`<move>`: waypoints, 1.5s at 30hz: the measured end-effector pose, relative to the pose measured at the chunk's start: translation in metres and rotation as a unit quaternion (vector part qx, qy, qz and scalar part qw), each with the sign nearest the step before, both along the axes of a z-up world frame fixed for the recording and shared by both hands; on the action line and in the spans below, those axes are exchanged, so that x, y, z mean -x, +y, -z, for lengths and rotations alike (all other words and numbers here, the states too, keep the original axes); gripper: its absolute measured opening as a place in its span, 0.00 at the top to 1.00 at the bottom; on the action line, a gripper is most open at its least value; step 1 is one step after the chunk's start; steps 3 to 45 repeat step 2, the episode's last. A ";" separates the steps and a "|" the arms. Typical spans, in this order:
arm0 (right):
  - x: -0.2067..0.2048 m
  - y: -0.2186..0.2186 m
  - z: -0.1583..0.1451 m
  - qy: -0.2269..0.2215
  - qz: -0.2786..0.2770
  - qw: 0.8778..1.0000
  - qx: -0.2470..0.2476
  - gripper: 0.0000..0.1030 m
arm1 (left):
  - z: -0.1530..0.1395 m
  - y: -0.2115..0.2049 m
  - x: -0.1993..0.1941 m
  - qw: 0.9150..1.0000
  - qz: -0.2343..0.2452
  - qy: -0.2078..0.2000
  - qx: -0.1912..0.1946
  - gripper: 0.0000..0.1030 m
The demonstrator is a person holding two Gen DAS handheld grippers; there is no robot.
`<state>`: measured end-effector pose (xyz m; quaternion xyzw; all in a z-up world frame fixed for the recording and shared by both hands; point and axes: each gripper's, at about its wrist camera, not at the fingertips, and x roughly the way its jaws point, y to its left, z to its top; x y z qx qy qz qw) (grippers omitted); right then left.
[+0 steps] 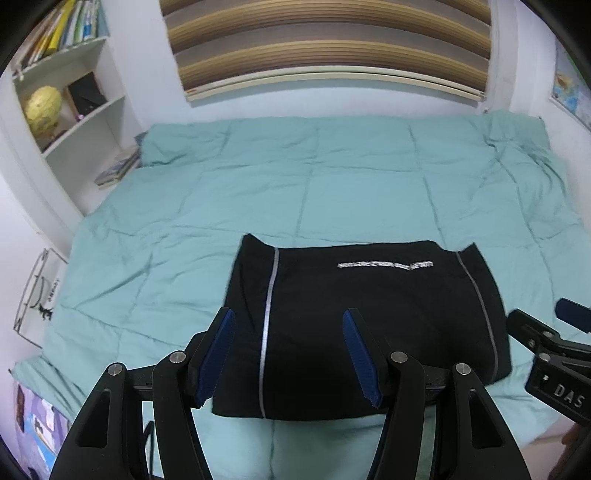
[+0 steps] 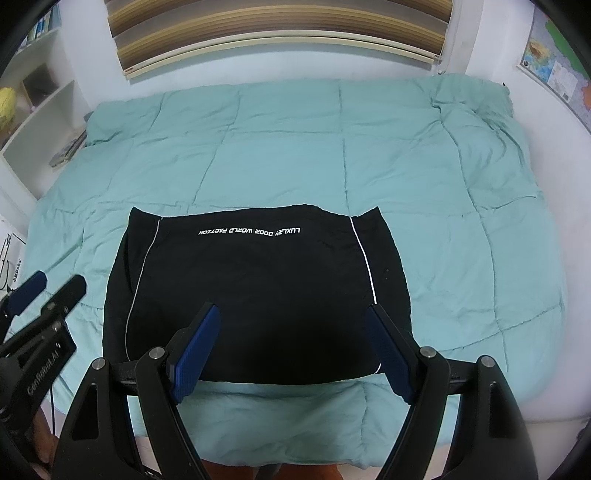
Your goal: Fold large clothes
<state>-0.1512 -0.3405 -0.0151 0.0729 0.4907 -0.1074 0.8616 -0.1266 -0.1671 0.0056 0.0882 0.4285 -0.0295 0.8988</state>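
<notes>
Garment (image 2: 258, 291): black, two thin white piping stripes down the sides, white block lettering (image 2: 249, 231) near far edge, reads upside down. Quilt (image 2: 406, 192) under garment: plain teal-green, stitched in big squares. Pads (image 2: 194, 354) over garment's near edge: dark blue, ribbed, on black fingers. Blind (image 2: 280, 33) beyond garment, on far wall: brown and tan horizontal bands. Shelf (image 1: 85, 122) far left of garment: white, yellow ball (image 1: 42, 107) inside. Map (image 2: 557, 70) far right of garment: blue, yellow, orange patches.
</notes>
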 end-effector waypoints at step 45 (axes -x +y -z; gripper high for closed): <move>0.000 0.001 0.001 0.001 -0.001 1.000 0.000 0.20 | 0.002 0.002 -0.003 1.000 0.001 0.007 0.002 0.39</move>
